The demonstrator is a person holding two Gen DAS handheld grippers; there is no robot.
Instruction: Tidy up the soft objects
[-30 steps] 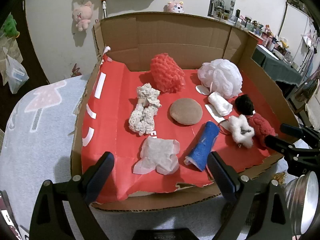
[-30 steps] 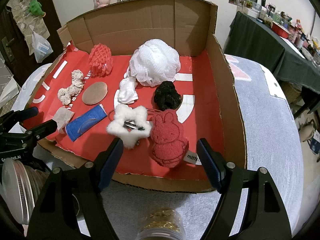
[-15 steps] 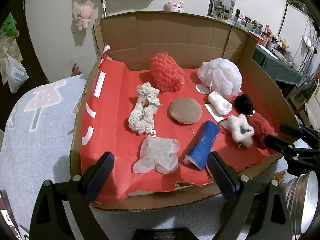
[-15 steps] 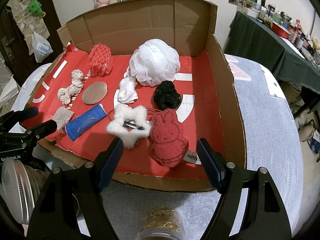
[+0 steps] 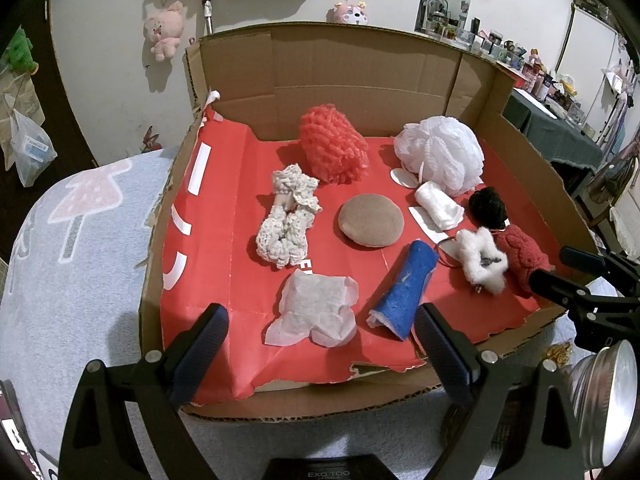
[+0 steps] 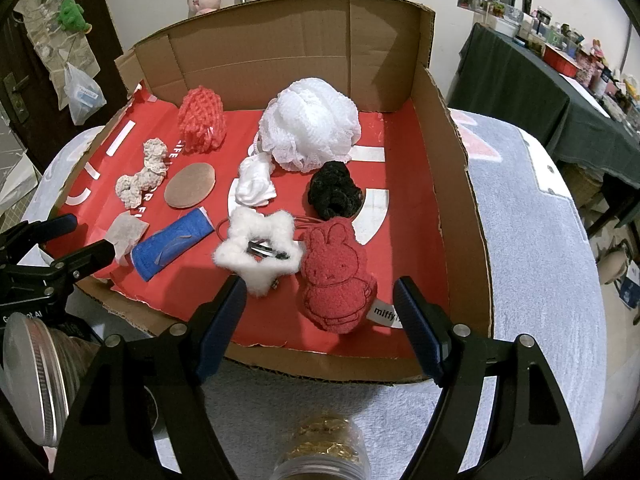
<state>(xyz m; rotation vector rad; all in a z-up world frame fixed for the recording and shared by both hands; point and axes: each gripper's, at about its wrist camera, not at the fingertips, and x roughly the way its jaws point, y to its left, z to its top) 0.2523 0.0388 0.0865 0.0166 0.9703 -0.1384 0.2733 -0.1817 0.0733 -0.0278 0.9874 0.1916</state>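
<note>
A shallow cardboard box (image 5: 360, 64) lined with red paper (image 5: 224, 216) sits on a pale towel-like cover (image 6: 536, 248). All soft items lie inside the box, none held.

Back row: a red knitted roll (image 5: 334, 144) near the rear wall and a white mesh bath pouf (image 6: 310, 124) to its right. Middle row, from the box's left side: a cream crocheted piece (image 5: 286, 216), a flat round brown pad (image 5: 370, 220), a small white rolled cloth (image 6: 254, 184) just below the pouf, and a black fuzzy scrunchie (image 6: 334, 194). Front row: a crumpled white tissue (image 5: 316, 310), a blue roll (image 5: 404, 290) lying tilted, a white fluffy star clip (image 6: 260, 250) and a red rabbit-shaped plush pad (image 6: 336, 276) touching the star's right edge. The plush carries a white label near the box's front edge.

The left gripper (image 5: 320, 322) hovers over the front edge of the box, jaws standing apart with nothing between them; the tissue and the blue roll's near end lie beyond the gap. The right gripper (image 6: 320, 294) likewise stands wide apart and empty, with the red plush and the star's lower tip in the gap's line of sight. Each gripper appears at the edge of the other's view.

A gold-filled jar (image 6: 324, 452) stands below the right gripper.
</note>
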